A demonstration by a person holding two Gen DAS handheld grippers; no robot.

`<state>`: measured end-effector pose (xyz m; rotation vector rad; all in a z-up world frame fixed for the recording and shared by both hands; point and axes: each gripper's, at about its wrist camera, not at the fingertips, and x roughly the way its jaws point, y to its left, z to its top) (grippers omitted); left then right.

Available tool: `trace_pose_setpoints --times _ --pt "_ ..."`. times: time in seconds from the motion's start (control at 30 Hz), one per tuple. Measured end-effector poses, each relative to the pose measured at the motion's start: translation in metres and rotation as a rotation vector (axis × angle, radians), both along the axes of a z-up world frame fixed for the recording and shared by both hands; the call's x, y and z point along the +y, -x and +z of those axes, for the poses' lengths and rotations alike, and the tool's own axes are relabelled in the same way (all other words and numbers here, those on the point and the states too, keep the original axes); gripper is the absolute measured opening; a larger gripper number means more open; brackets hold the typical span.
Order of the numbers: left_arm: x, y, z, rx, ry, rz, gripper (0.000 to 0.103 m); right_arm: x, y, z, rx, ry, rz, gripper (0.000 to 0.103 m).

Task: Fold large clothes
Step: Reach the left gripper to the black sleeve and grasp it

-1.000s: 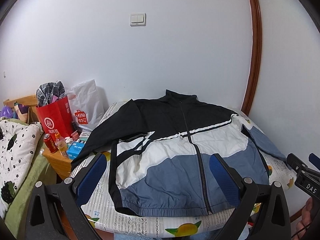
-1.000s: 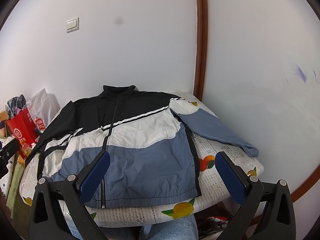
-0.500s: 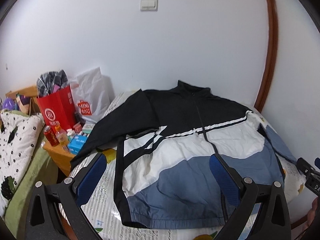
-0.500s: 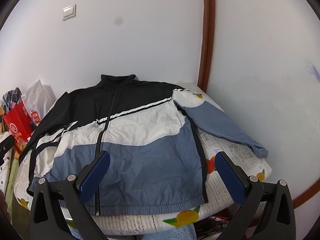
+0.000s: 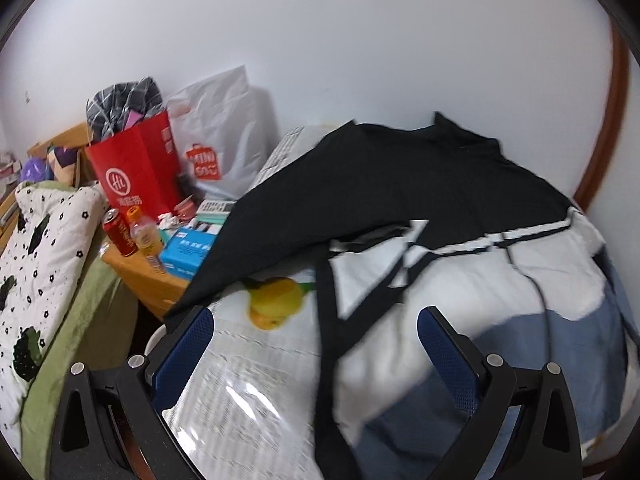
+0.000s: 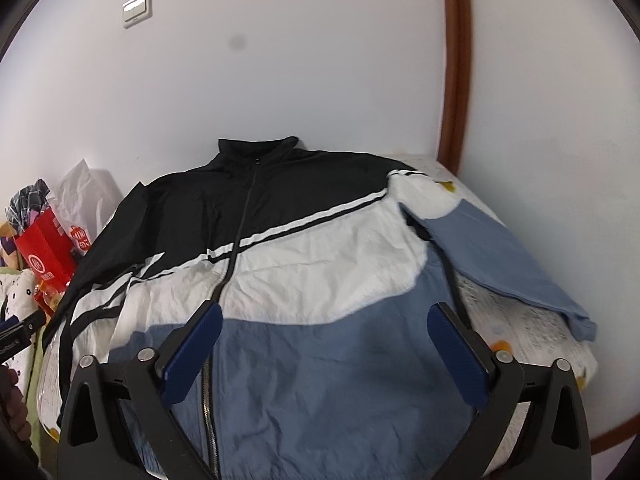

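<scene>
Red bag [image 5: 136, 176], can [image 5: 119, 231], bottle [image 5: 145, 234] beside jacket [image 6: 304, 280] sleeve

Both wrist views low, close over the shared jacket [image 6: 312, 280].

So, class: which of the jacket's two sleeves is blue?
The sleeve lying toward the brown door frame; the other sleeve, beside the red bag, is black with white stripes.
</scene>
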<state>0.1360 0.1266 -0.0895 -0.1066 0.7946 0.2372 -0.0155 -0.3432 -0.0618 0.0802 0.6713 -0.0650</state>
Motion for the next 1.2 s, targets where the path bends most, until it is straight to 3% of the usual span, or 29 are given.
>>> trace_pose_setpoints --times 0.2,0.33,0.63,0.83,1.0,1.2 --pt "0.034 -0.030 -0.022 0.056 -0.012 0.056 0.102 0.026 -0.036 -0.011 0.032 0.012 0.043 0.081" --pt "0.050 -0.047 -0.039 0.077 -0.034 0.054 0.101 0.036 -0.054 -0.017 0.043 0.008 0.065 0.080" --pt "0.069 -0.081 -0.075 0.147 -0.035 0.058 0.089 0.048 -0.095 -0.030 0.099 0.064 0.066 0.080" --pt "0.076 -0.094 -0.090 0.165 -0.062 0.081 0.065 0.049 -0.110 -0.036 0.120 0.088 0.065 0.080" --pt "0.081 -0.101 -0.082 0.150 -0.070 0.093 0.015 0.041 -0.113 -0.031 0.126 0.024 0.099 0.080" --pt "0.070 -0.105 -0.046 0.092 -0.093 0.076 0.009 0.027 -0.110 -0.017 0.096 0.050 0.097 0.080"
